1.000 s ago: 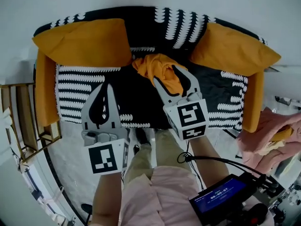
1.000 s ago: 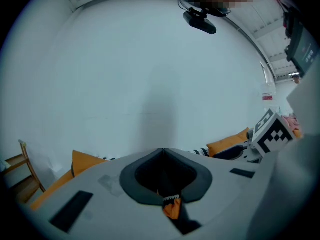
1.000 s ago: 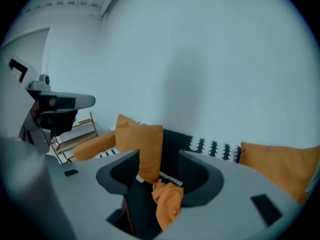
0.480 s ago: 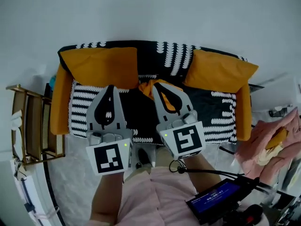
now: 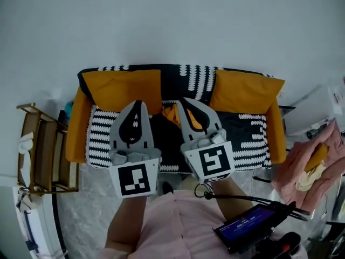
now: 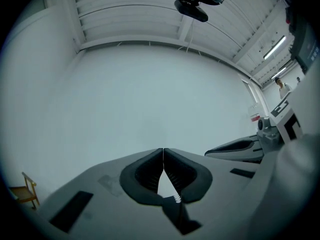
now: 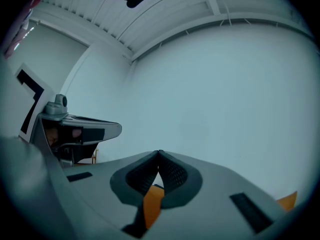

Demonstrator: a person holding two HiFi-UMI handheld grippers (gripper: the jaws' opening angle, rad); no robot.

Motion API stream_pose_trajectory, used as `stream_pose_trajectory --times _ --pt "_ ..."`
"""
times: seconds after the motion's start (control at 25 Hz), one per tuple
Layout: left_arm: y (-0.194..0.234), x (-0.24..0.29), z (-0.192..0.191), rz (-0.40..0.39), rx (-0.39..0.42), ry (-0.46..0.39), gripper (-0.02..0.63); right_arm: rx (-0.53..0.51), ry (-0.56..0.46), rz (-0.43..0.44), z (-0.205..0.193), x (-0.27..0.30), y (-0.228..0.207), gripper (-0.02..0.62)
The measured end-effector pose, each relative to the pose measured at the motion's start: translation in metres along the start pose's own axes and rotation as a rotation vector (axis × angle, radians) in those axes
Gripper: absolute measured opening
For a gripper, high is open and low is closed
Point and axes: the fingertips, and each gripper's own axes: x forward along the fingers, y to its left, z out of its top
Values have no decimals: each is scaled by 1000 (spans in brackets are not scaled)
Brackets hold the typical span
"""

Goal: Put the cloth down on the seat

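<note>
Background: plain pale wall; sofa in a black-and-white cover with orange cushions.
Cloth: the orange cloth lies bunched on the seat, mid-sofa.
Left tongs: the left tongs are pressed together, with nothing between them.
Right tongs: the right tongs have their tips pressed together. Orange shows through the gap behind the tips, judged to be background and not a hold.
Change: the sofa now sits smaller and farther off in the head view. The right tongs, at the cloth a second ago, are now clear of it.
Task status: judged done, since the cloth rests on the seat.

Black-white patterned sofa seat carried orange cloth at middle, near backrest; orange left cushion, right cushion at back corners.
</note>
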Motion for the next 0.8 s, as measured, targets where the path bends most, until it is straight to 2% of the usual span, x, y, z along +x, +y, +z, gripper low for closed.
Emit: stream_pose_trajectory --times 0.4,0.8 --pt "-7 -26 23 -14 9 -44 11 -53 -42 -26 23 -26 12 0" --pt "-10 -27 28 -19 13 -56 11 -52 -64 -35 30 -29 9 0"
